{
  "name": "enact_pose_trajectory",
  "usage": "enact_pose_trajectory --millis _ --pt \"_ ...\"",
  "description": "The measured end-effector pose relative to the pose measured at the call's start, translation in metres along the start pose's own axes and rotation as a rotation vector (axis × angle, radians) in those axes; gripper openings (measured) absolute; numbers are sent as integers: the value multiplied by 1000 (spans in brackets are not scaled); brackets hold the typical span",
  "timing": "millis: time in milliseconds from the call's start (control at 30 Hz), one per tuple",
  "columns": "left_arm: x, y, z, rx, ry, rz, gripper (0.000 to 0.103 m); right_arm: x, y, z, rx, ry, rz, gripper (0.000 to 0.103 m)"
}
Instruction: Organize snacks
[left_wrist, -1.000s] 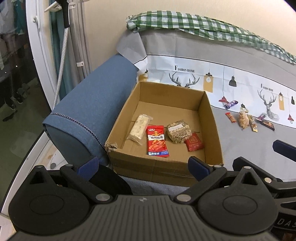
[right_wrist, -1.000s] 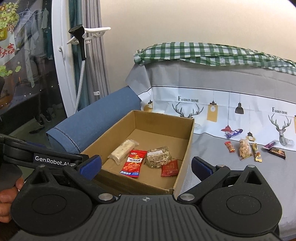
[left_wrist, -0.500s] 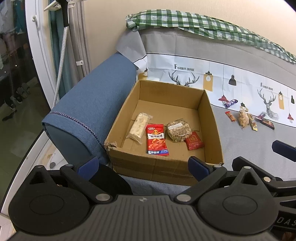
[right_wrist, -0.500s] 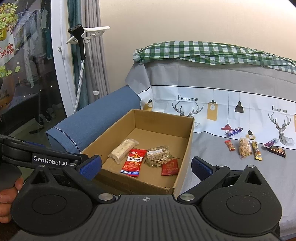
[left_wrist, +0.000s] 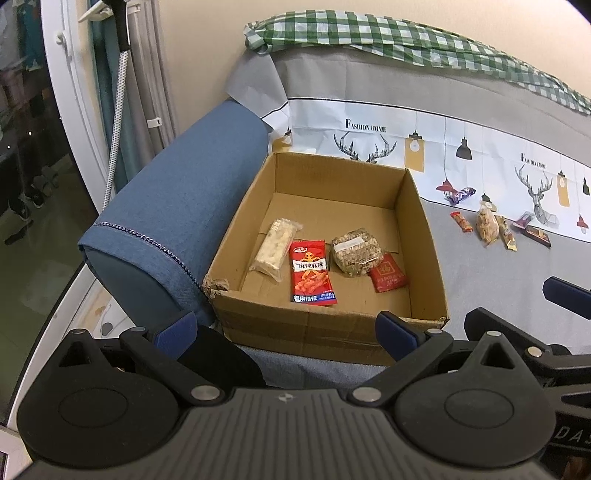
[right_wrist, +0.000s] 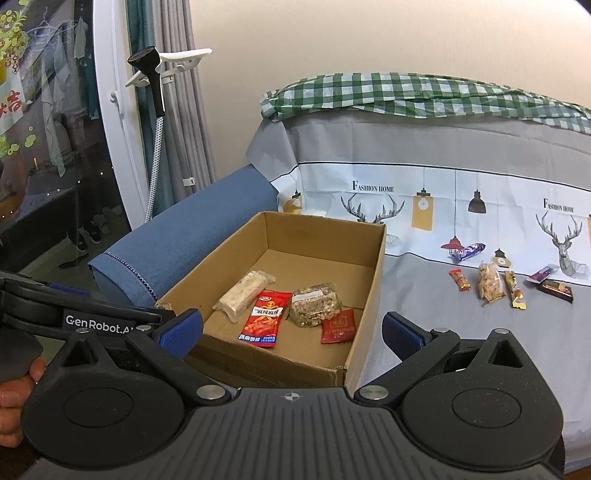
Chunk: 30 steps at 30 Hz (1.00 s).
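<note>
Snacks sit in two groups on the sofa (right_wrist: 443, 332) — four in the cardboard box (left_wrist: 325, 325) beside the blue armrest (left_wrist: 192, 206), six loose packets (right_wrist: 491, 284) well apart. Left tool (left_wrist: 284, 328) and right tool (right_wrist: 291, 326) — fingers apart, empty.

Left gripper (left_wrist: 284, 328) hovering agape before cardboard box (left_wrist: 428, 258); four snacks lying inside, six more (left_wrist: 491, 225) lying on sofa cover.
</note>
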<state>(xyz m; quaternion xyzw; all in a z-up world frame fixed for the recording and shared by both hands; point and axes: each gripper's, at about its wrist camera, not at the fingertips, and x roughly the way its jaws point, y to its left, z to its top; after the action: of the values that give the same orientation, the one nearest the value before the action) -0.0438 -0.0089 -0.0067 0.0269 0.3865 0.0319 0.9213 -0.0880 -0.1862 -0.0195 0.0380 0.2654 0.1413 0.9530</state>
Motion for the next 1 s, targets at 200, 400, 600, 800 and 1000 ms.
enact_pose_trajectory --millis 200,400,600,800,1000 --pt "7 -5 2 27 18 -1 103 4 -5 -2 23 9 -1 102" --pt "17 -15 7 49 31 1 103 10 -14 -4 50 21 -1 102" --pt "32 -29 11 84 75 -7 103 17 -29 -9 96 28 -12 102" --pt "49 -53 31 103 97 -34 103 22 -67 -11 183 -9 -103 102" --pt "75 -106 72 145 97 -100 103 24 -133 -19 276 -22 -249 102"
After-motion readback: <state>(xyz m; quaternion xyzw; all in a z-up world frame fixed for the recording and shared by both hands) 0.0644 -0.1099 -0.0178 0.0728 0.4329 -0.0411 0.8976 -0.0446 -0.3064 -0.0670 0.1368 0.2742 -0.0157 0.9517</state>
